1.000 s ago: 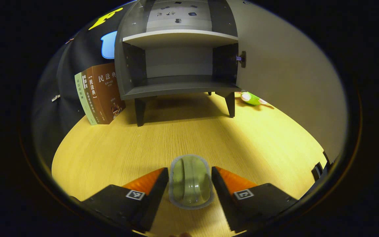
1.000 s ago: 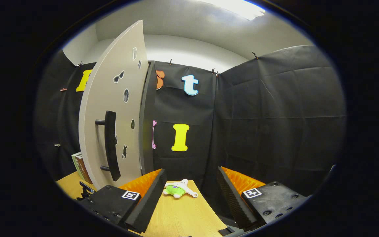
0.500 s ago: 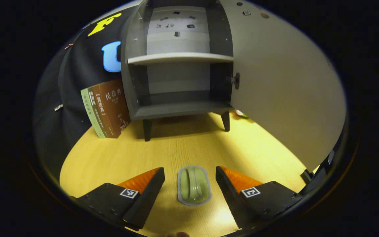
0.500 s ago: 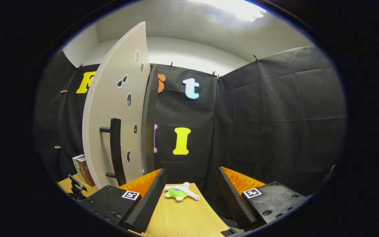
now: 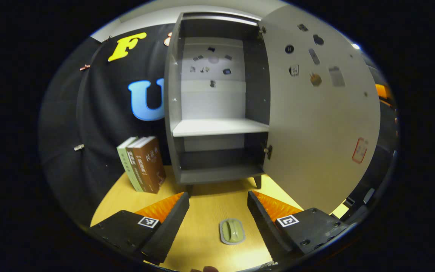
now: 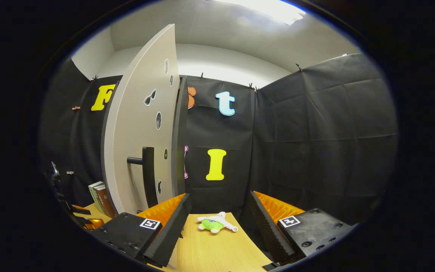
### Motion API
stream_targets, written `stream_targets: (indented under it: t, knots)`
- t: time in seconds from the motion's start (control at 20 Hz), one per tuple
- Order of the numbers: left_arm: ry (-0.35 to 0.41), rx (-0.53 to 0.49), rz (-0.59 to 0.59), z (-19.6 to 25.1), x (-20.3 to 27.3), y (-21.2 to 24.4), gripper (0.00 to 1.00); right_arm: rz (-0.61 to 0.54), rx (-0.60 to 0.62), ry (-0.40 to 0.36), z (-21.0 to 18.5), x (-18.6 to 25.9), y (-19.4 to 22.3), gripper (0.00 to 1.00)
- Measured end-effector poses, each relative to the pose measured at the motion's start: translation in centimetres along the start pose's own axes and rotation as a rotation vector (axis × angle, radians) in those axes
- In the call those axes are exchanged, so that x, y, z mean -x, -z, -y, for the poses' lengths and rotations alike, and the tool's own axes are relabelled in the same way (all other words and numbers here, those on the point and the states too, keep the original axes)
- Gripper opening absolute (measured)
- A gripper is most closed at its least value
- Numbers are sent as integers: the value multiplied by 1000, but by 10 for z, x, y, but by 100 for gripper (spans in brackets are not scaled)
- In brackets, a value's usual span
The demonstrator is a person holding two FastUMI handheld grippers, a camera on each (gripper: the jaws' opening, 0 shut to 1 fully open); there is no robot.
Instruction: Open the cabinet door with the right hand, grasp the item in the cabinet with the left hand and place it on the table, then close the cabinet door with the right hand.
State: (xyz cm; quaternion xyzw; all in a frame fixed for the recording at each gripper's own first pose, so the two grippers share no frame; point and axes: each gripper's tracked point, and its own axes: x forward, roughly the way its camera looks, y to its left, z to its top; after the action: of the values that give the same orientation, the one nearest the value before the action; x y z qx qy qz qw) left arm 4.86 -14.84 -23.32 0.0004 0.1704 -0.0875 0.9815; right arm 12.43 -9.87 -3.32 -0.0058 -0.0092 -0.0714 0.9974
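Note:
A small green item with a pale rim lies on the wooden table, in front of and below my left gripper, which is open and holds nothing. The grey cabinet stands behind it with its door swung wide to the right and both shelves bare. In the right gripper view, the door appears from its outer side with its black handle at left. My right gripper is open, apart from the handle.
Several books lean against the cabinet's left side. A green and white plush toy lies on the table near the booth's back wall. The other gripper is at the far left of the right gripper view.
My left gripper has let go of the green item and drawn back and up from it. The right gripper has shifted slightly, with the door handle now closer to its left finger.

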Motion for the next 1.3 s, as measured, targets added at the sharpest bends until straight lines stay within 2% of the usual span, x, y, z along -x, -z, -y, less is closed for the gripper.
stream_targets:
  t: [0.3,0.5,0.65,0.7,0.95,1.3]
  knots:
    - [-60,73,114,-50,53,-77,97,32,7,17,-15,6,-14,98]
    - [-123,33,146,-84,83,-103,97,37,10,19,-25,12,-18,98]
    - [-124,52,185,-97,100,-119,98,49,21,28,-33,12,-23,98]
    - [-117,60,200,-101,105,-122,98,51,27,36,-32,13,-24,95]
    - [-116,12,220,-118,122,-120,98,55,17,60,-37,18,-27,95]
    - [-96,18,213,-127,134,-110,98,61,20,103,-45,24,-28,95]
